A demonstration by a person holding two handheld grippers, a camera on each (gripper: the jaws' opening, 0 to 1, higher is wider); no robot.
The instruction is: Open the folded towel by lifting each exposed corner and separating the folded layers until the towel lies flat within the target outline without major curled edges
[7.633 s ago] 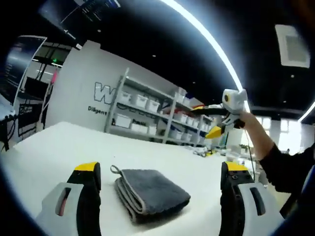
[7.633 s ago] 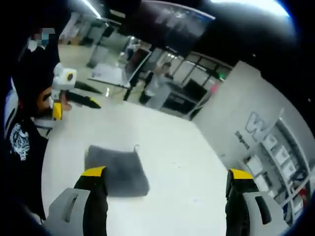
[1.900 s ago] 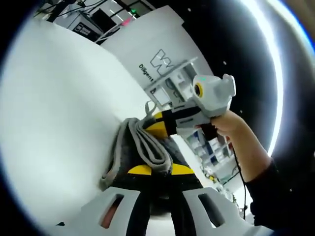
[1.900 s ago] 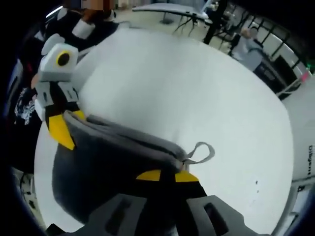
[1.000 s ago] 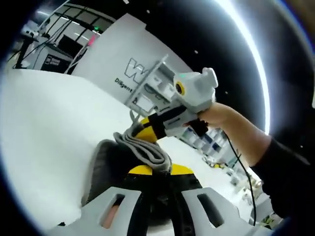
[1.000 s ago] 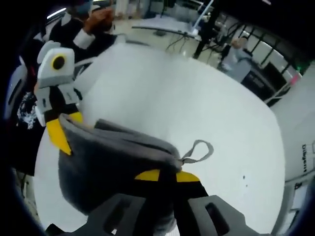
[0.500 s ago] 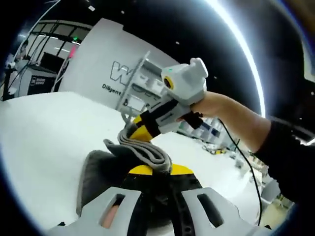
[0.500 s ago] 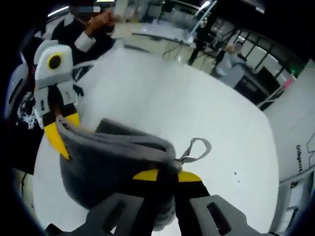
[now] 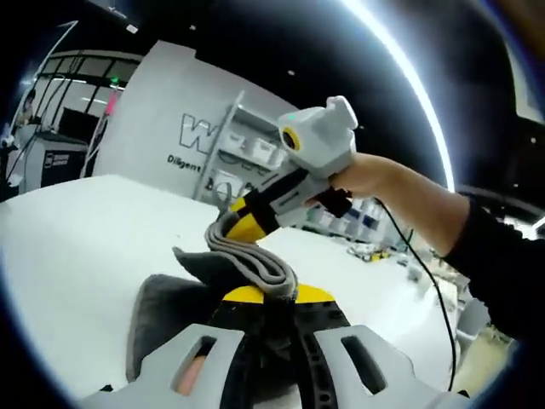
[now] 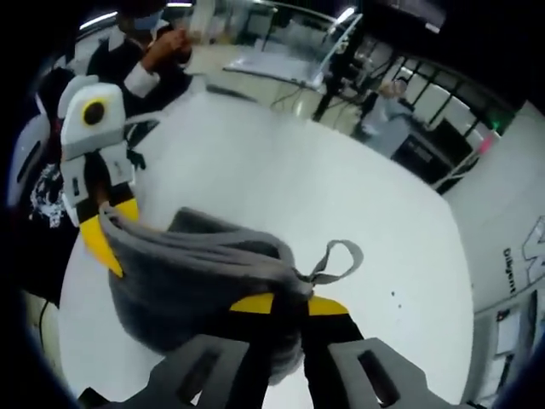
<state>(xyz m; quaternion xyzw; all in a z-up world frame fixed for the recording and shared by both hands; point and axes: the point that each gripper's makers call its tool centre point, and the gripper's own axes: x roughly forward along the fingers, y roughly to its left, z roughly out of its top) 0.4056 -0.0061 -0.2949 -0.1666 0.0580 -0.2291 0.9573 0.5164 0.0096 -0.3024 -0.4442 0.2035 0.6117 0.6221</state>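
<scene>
The grey towel [image 9: 174, 294] hangs lifted off the white table [image 9: 77, 230], held at two corners. My left gripper [image 9: 268, 296] is shut on one corner, with the layered edge [image 9: 247, 256] running from it up to the right gripper's yellow tips [image 9: 243, 223]. In the right gripper view my right gripper [image 10: 277, 303] is shut on the corner by the hang loop [image 10: 336, 256]. The towel [image 10: 187, 290] sags below that edge and stretches left to the left gripper's yellow tips [image 10: 100, 239]. Its lower folds droop toward the table [image 10: 281, 170].
A person's hand and dark sleeve [image 9: 417, 213] hold the right gripper. Shelves with white bins [image 9: 255, 162] and a lettered wall stand behind the table. In the right gripper view, a person in dark clothes [image 10: 153, 51] sits at the far edge, with desks and other people beyond.
Both grippers, open above the folded towel at first, are shut on its corners and have lifted it; over the last second it has risen further and the layers sag apart.
</scene>
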